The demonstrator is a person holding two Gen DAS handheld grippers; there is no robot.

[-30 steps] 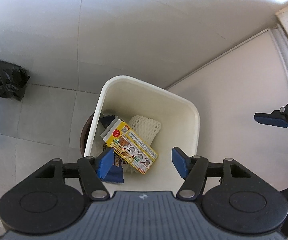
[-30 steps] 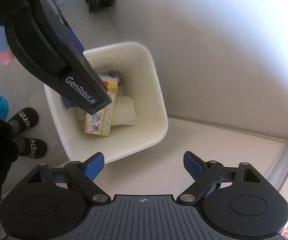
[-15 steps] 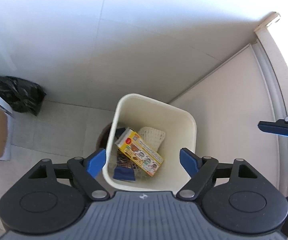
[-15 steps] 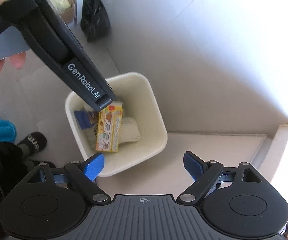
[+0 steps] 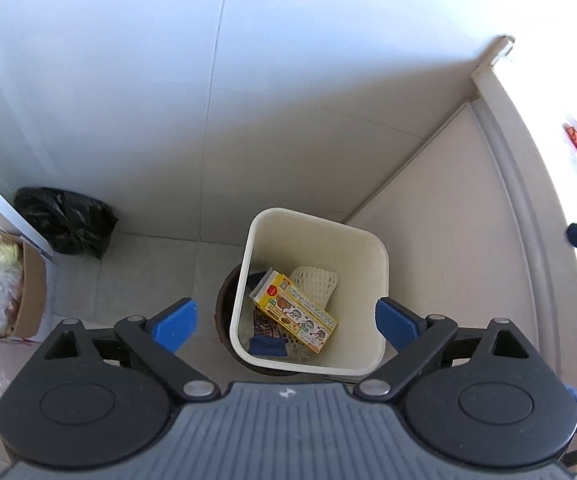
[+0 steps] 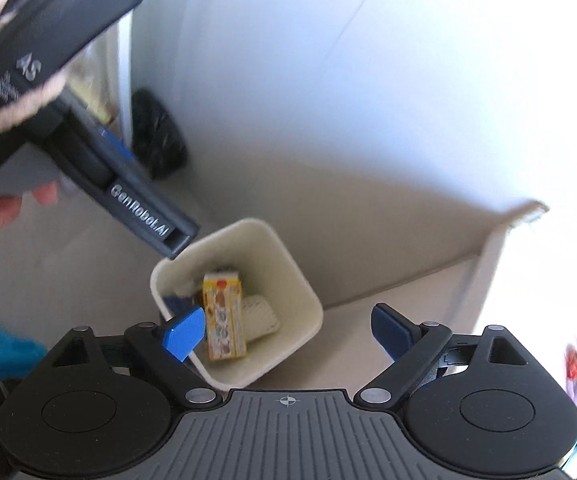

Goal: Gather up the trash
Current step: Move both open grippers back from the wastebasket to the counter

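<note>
Yellow box (image 5: 296, 311) in bin (image 5: 368, 236) — corner-set

Crumpled black plastic bag (image 5: 66, 220) on the floor against the wall, far left of the gripper. Open cardboard box (image 5: 28, 292) nearer, at the left edge beside a white panel.

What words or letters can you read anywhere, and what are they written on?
"GenRobot.AI": on the dark grey left gripper body.
"AS": on the same gripper's upper casing.
Yellow cardboard box in the cream plastic bin: print too small to read.
</note>
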